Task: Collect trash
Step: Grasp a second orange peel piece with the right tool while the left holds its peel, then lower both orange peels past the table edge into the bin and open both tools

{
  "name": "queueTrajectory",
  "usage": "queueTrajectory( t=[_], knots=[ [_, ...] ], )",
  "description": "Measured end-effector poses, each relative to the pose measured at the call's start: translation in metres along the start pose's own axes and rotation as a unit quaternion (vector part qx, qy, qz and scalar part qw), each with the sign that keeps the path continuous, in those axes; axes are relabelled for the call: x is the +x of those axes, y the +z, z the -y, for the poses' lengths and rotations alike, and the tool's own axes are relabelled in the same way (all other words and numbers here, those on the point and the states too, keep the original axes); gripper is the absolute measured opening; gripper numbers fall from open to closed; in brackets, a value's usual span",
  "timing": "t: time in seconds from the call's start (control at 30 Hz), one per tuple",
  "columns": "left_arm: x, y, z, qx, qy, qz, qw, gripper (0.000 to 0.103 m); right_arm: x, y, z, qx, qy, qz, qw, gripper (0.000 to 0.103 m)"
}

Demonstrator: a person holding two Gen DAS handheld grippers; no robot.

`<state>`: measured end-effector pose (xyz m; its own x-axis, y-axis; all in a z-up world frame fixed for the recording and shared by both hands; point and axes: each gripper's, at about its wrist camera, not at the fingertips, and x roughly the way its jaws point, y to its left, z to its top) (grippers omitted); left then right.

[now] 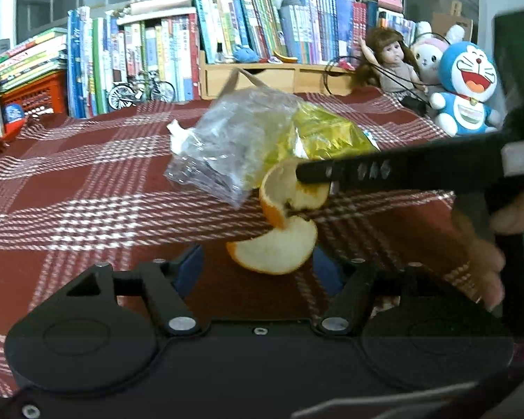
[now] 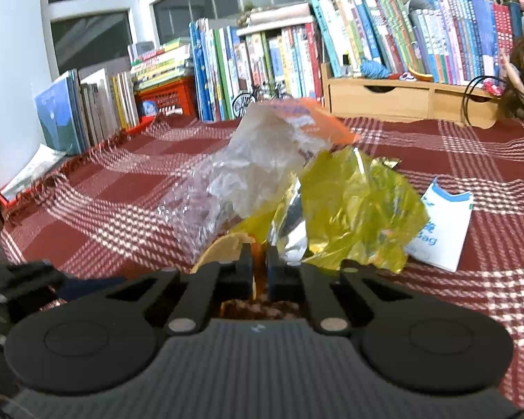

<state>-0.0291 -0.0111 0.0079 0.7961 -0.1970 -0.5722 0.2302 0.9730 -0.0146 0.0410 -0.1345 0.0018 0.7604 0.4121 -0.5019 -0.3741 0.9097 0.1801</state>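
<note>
In the left wrist view our left tool (image 1: 258,272) stands spread wide, empty, with the orange peel (image 1: 279,223) just ahead, pinched by the right tool (image 1: 311,174) above the checked bench (image 1: 70,181).

In the right wrist view we see that tool clamped on the peel, beside the clear bag (image 2: 248,178) and yellow wrapper (image 2: 353,209).

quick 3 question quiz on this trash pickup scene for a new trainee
1. True or false: the right tongs are shut on the orange peel.
2. Which lies farthest right on the plaid cloth in the right wrist view? A) clear plastic bag B) yellow foil wrapper C) white and blue packet
3. Fill in: the left tongs are ____.

Key
1. True; a curl of peel hangs below the black finger in the left wrist view.
2. C
3. Open, with the peel just ahead.
</note>
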Motion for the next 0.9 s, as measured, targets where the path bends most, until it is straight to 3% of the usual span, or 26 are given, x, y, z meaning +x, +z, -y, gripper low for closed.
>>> queueTrajectory(
  t=[0.03, 0.13, 0.2, 0.27, 0.47, 0.9],
  knots=[
    [0.004, 0.0, 0.0, 0.0, -0.002, -0.004, 1.0, 0.078, -0.003, 0.001, 0.001, 0.002, 0.0, 0.005, 1.0, 0.01],
    [0.013, -0.001, 0.004, -0.007, -0.009, -0.011, 0.9999, 0.078, -0.014, 0.005, 0.003, 0.002, -0.006, 0.02, 1.0, 0.01],
    [0.017, -0.001, 0.007, -0.008, -0.011, -0.009, 0.9999, 0.071, -0.021, 0.006, 0.006, 0.004, -0.01, 0.03, 0.999, 0.01],
    [0.021, -0.001, 0.01, -0.005, -0.001, -0.006, 1.0, 0.055, -0.027, 0.006, 0.008, 0.008, -0.013, 0.037, 0.999, 0.01],
    [0.014, 0.004, 0.014, 0.003, 0.014, 0.011, 0.9998, 0.037, -0.046, 0.003, 0.018, 0.019, -0.023, 0.051, 0.998, 0.01],
    [-0.028, -0.001, 0.015, -0.004, 0.016, 0.018, 0.9997, 0.034, -0.072, -0.023, 0.022, 0.035, -0.013, 0.031, 0.999, 0.01]
  ],
)
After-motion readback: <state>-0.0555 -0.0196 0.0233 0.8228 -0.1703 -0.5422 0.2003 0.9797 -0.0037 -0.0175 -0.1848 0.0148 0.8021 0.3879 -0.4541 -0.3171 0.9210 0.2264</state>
